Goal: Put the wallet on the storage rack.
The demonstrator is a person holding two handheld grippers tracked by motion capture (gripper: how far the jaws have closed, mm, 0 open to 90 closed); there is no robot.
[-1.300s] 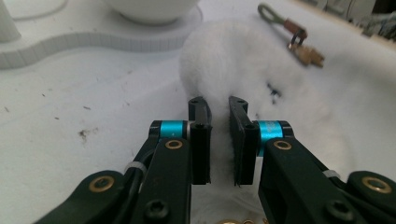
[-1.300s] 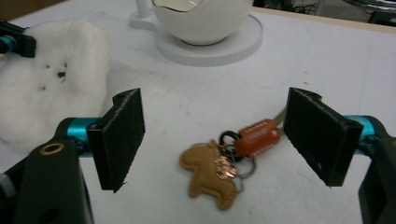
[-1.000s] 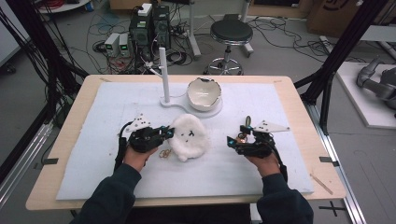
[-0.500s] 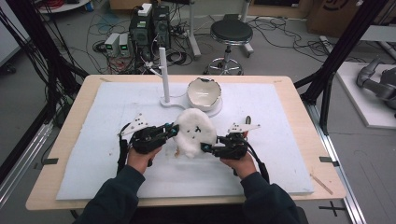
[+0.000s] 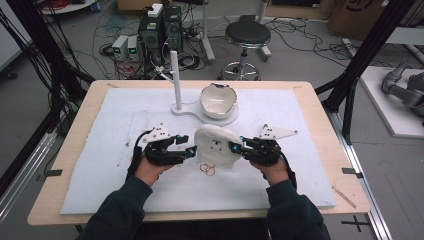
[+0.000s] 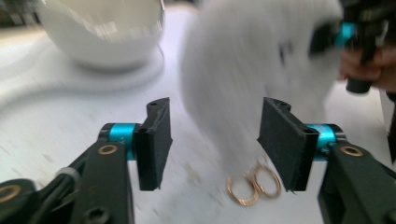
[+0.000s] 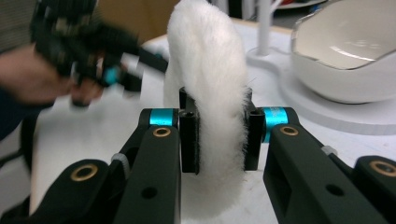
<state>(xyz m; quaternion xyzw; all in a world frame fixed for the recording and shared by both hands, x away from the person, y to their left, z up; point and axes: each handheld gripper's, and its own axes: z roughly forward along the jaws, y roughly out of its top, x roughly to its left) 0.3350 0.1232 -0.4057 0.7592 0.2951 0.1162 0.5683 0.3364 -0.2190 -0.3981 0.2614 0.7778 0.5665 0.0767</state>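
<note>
A white fluffy pad (image 5: 216, 145) with small dark marks stands tilted up at the middle of the white mat. My right gripper (image 5: 235, 146) is shut on its right edge; in the right gripper view the jaws squeeze the white fluffy pad (image 7: 212, 93) from both sides. My left gripper (image 5: 190, 145) stands open just left of the pad, with the fluffy pad (image 6: 252, 65) ahead of its jaws. Two gold rings (image 5: 208, 170) lie on the mat beneath the pad, and the gold rings (image 6: 254, 184) sit near the left gripper's (image 6: 212, 140) right jaw.
A white egg-shaped bowl (image 5: 218, 100) rests on a white base with an upright post (image 5: 175, 80) behind the pad. The white mat (image 5: 100, 165) covers a wooden table (image 5: 320, 125). Cables, boxes and a stool stand on the floor beyond.
My right gripper moved left from the right side of the mat and closed on the pad's edge. The pad is lifted upright, which uncovers the two rings. The left gripper let go.
</note>
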